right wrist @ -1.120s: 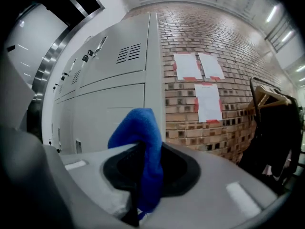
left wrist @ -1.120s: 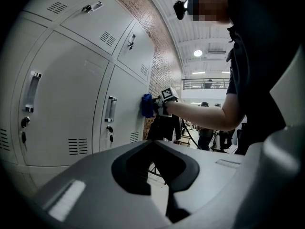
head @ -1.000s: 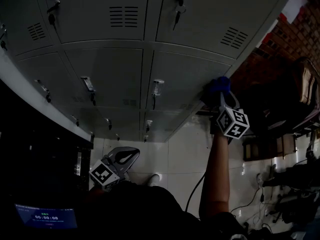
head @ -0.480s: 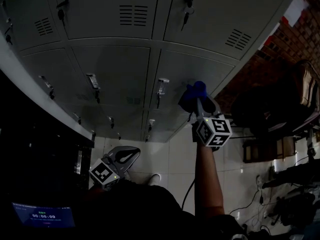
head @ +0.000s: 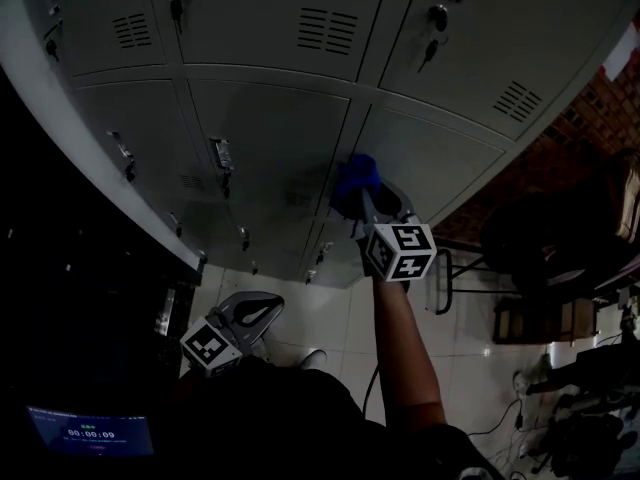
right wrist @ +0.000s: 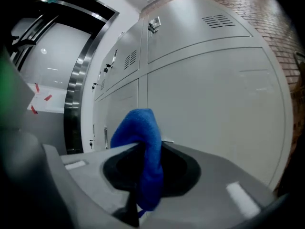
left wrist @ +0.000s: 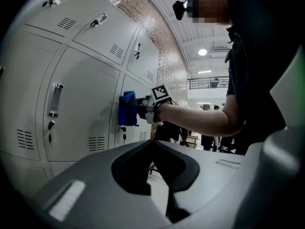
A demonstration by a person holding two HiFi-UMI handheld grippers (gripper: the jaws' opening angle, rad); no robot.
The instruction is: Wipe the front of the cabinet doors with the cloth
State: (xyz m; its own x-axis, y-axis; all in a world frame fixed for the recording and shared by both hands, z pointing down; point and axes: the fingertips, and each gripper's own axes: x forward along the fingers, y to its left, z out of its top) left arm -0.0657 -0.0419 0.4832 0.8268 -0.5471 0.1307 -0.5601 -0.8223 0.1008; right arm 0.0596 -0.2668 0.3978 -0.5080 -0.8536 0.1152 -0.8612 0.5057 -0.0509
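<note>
My right claw (head: 364, 204) is clenched on the blue cloth (head: 355, 176). In the right gripper view the claw (right wrist: 142, 178) pinches the cloth (right wrist: 144, 142) at its lower end, and the rest stands up as a folded hump toward 12 o'clock. The cloth is pressed flat on the front of the grey cabinet doors (head: 268, 133). In the head view that spot is just off centre toward 1 o'clock, at the vertical seam between two middle-row doors. The left gripper view shows the same thing from the side: the cloth (left wrist: 127, 109) lies against a door face, with the right claw (left wrist: 138, 109) and my forearm (left wrist: 200, 119) stretched out behind it toward 3 o'clock.

A second ago the cloth was at the far edge of that right-hand door, next to the brick wall (head: 600, 103). Half a second ago it was about mid-door. It has since slid toward 9 o'clock across the whole panel to the seam, and my arm has swung with it.

My left claw (head: 258, 311) has not moved. It hangs low at 7 o'clock over the tiled floor (head: 335, 303), well apart from the doors. Seen from its own view, the left claw (left wrist: 167, 202) has both halves drawn together with nothing between them.
</note>
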